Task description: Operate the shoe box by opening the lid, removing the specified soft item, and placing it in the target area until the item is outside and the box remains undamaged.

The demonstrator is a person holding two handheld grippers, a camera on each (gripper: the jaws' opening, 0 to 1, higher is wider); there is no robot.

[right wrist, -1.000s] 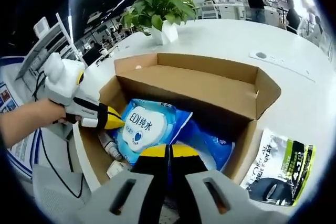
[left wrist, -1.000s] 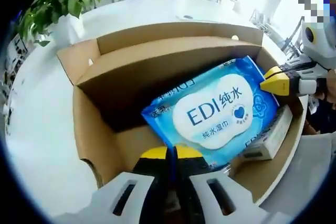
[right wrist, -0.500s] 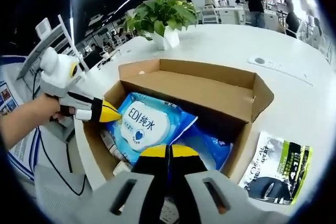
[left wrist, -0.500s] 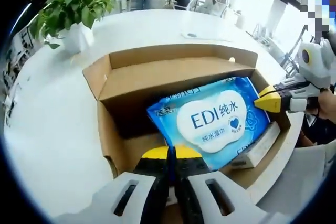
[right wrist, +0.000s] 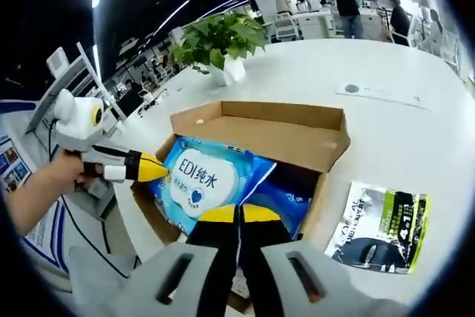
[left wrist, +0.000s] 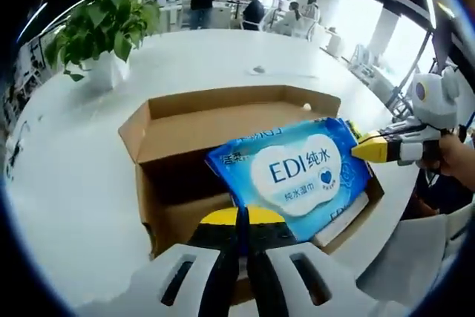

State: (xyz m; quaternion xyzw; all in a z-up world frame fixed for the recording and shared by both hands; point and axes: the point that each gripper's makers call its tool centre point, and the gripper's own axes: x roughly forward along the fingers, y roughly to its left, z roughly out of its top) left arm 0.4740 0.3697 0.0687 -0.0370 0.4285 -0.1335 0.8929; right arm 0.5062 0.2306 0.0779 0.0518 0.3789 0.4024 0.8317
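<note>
A blue wet-wipes pack with "EDI" printed on it hangs over the open cardboard shoe box. The box lid stands up at the back. My left gripper is shut on the pack's near edge. My right gripper comes in from the right, its yellow tip closed on the pack's far corner. In the right gripper view the pack sits over the box. There my right gripper pinches its lower edge and my left gripper holds its left side.
The box sits on a round white table. A potted plant stands at the back. A black and green sachet lies on the table to the right of the box. A white carton and darker blue packaging remain inside the box.
Both grippers have raised the wipes pack from inside the box to above its rim. Both cameras rose too, so the box looks smaller.
</note>
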